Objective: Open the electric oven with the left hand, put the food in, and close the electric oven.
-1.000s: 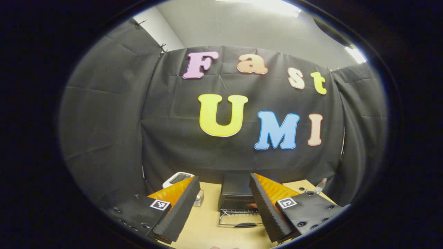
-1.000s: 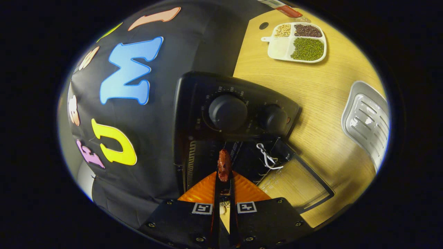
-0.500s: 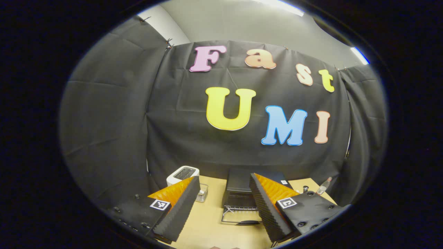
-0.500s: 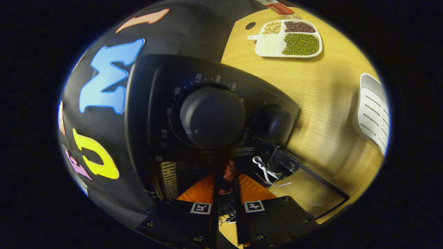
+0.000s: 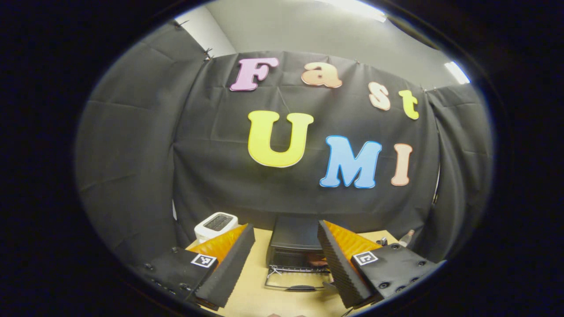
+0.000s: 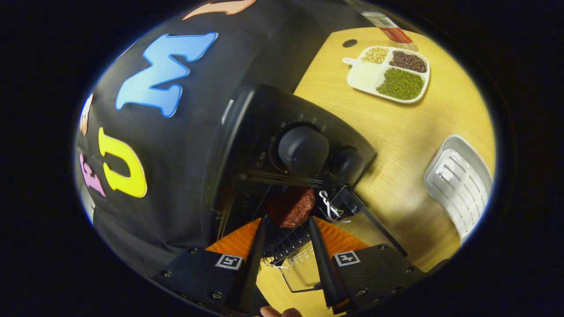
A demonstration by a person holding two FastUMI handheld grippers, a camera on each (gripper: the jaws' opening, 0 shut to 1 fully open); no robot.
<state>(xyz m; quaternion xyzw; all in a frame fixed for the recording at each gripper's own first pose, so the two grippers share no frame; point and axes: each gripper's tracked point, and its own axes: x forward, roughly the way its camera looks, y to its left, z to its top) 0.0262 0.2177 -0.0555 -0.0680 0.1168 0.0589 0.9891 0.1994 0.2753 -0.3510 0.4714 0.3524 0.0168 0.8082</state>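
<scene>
The black electric oven (image 6: 264, 132) stands at the table's back with its glass door (image 6: 374, 229) folded down flat. A reddish-brown piece of food (image 6: 291, 207) lies on the wire rack inside the mouth of the oven. My right gripper (image 6: 286, 225) is open right in front of it, fingertips on either side of its near edge. In the left gripper view the oven (image 5: 293, 237) and its lowered door (image 5: 293, 281) sit farther off. My left gripper (image 5: 285, 229) is held back above the table, open and holding nothing.
A divided plate of beans (image 6: 387, 72) and a bottle (image 6: 387, 26) lie to the right of the oven. A metal tray (image 6: 460, 185) rests nearer on the right. A white toaster (image 5: 216, 224) stands left of the oven. A person's fingertip (image 6: 282, 311) shows at the bottom.
My right gripper carried the food into the oven shut on it, then opened and drew back slightly; the food now lies flat on the rack. My left gripper only swayed a little.
</scene>
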